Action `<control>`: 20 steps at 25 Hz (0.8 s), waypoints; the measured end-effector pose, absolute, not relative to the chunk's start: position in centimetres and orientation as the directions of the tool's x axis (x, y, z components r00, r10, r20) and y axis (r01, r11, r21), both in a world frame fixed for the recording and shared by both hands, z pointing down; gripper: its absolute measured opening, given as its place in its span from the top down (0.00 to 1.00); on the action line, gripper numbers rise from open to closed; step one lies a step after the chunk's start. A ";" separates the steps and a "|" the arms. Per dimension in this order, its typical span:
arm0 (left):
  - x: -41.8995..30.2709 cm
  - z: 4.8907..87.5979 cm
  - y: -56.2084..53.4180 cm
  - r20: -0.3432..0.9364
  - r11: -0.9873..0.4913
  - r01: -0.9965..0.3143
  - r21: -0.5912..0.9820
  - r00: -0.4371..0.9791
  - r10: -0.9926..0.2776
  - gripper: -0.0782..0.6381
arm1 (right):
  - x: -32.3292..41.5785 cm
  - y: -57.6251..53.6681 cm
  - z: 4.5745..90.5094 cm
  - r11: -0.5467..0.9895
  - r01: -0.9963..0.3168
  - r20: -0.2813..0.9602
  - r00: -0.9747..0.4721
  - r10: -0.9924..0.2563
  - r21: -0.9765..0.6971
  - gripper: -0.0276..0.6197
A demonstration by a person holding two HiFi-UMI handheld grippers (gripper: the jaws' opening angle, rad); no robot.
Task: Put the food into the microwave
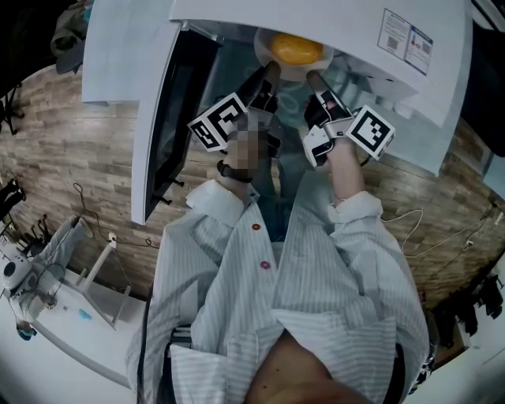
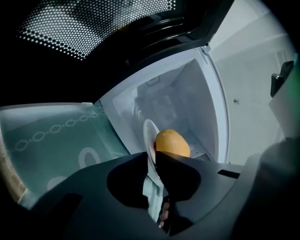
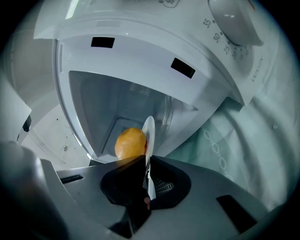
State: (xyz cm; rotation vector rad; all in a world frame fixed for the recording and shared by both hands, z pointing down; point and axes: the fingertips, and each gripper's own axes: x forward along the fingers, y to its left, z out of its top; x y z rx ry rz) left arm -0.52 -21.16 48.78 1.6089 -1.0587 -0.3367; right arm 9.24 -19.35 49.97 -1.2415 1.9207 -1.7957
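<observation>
A round yellow-orange food (image 1: 296,49) lies on a white plate (image 1: 265,52) at the mouth of the open white microwave (image 1: 331,20). My left gripper (image 1: 271,72) grips the plate's left rim, and my right gripper (image 1: 312,77) grips its right rim. In the left gripper view the plate (image 2: 148,135) stands edge-on between the dark jaws of the left gripper (image 2: 153,161), with the food (image 2: 172,143) behind them inside the cavity. The right gripper view shows the plate (image 3: 149,130) pinched in the right gripper (image 3: 146,161), with the food (image 3: 130,143) to its left.
The microwave door (image 1: 170,118) hangs open to the left. A timer dial (image 3: 232,18) sits on the front panel. A teal patterned cloth (image 3: 234,140) lies beside the microwave. A white table (image 1: 71,316) with small items stands at the lower left on the wooden floor (image 1: 71,158).
</observation>
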 end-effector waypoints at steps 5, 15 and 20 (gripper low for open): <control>-0.7 49.4 -21.8 0.320 0.012 -0.483 0.876 0.559 -0.765 0.82 | 9.0 -20.0 50.5 -0.111 -0.417 0.365 -0.598 -0.714 -0.902 0.90; -0.8 50.6 -22.8 0.346 -0.024 -0.544 0.839 0.567 -0.747 0.81 | 9.1 -20.9 51.6 -0.121 -0.441 0.379 -0.563 -0.734 -0.889 0.90; -0.6 50.6 -23.7 0.356 -0.071 -0.592 0.803 0.571 -0.740 0.80 | 8.9 -21.9 51.4 -0.085 -0.452 0.355 -0.555 -0.752 -0.888 0.89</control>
